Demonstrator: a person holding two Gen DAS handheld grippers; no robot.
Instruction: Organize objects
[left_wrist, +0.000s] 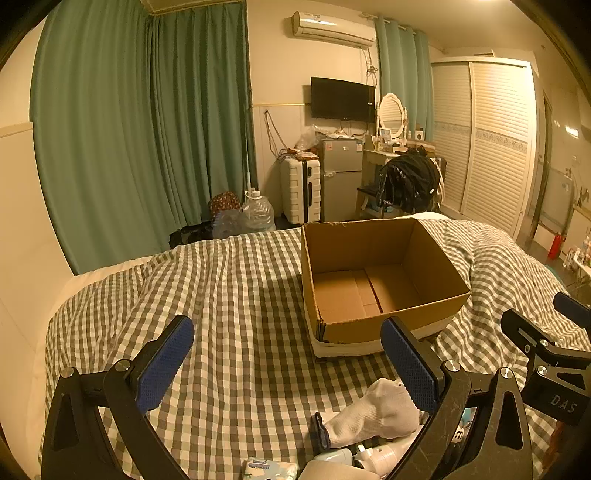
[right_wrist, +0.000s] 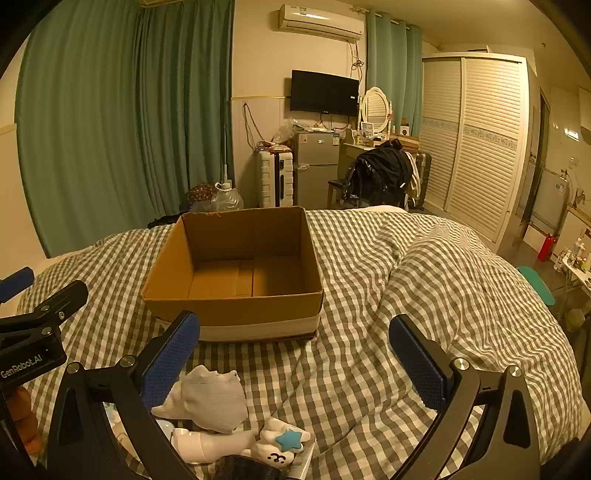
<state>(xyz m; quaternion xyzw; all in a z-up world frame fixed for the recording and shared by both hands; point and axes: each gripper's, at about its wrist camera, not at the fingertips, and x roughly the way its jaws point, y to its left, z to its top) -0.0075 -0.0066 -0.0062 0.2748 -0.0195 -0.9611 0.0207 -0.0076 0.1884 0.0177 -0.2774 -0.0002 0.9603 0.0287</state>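
An empty brown cardboard box sits open-topped on the checked bed cover. Near the bottom edge lies a small pile: a white sock, a white bottle-like item, a white plush with a blue star and a tissue pack. My left gripper hovers open above the cover, short of the box, the sock by its right finger. My right gripper hangs open too, nothing between its blue pads, with the sock by its left finger.
The duvet bulges in a high fold right of the box. Beyond the bed stand water jugs, a white suitcase, a small fridge, a chair with dark clothes and a louvred wardrobe.
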